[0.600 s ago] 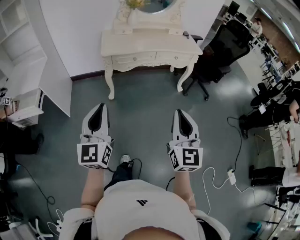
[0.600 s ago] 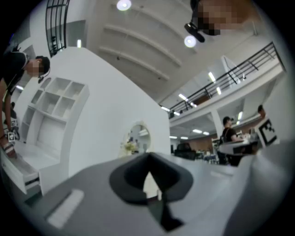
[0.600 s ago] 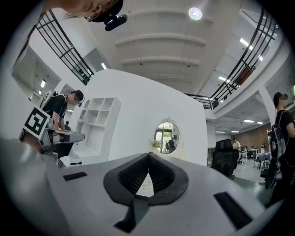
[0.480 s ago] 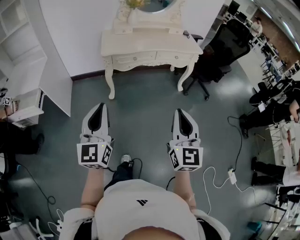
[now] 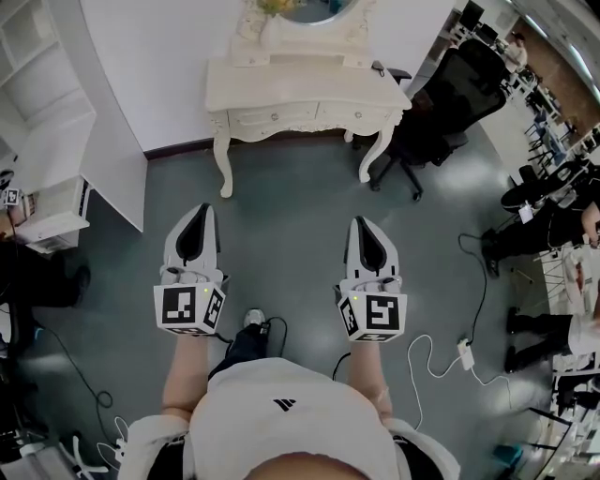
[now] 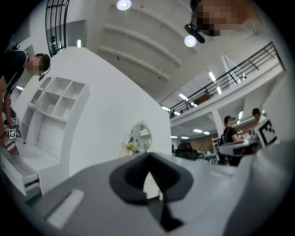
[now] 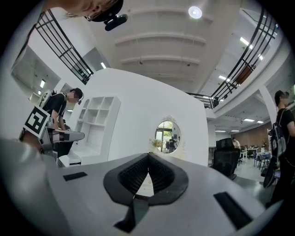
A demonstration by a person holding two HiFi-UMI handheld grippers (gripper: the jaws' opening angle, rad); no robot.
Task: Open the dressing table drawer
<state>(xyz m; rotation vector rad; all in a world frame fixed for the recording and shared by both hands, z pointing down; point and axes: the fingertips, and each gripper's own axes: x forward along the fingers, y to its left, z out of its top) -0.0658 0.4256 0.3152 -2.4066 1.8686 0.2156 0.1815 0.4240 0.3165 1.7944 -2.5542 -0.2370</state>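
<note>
Head view: the cream dressing table (image 5: 305,86) stands against the white wall, well apart from both grippers; its oval mirror (image 5: 309,9) is cut off by the top edge. Its two drawers (image 5: 272,116) sit flush in the scalloped apron above curved legs, their knobs too small to resolve. The left gripper (image 5: 198,210) and right gripper (image 5: 362,223) are held level over the smooth grey floor (image 5: 281,202). Left gripper view: the blurred jaws of the left gripper (image 6: 148,155) meet at the tips, nothing between them; they hide the table below the mirror (image 6: 138,137). Right gripper view: the ribbed black pads (image 7: 136,173) of the right gripper (image 7: 148,154) are pressed together, empty; only the mirror (image 7: 168,136) clears them.
</note>
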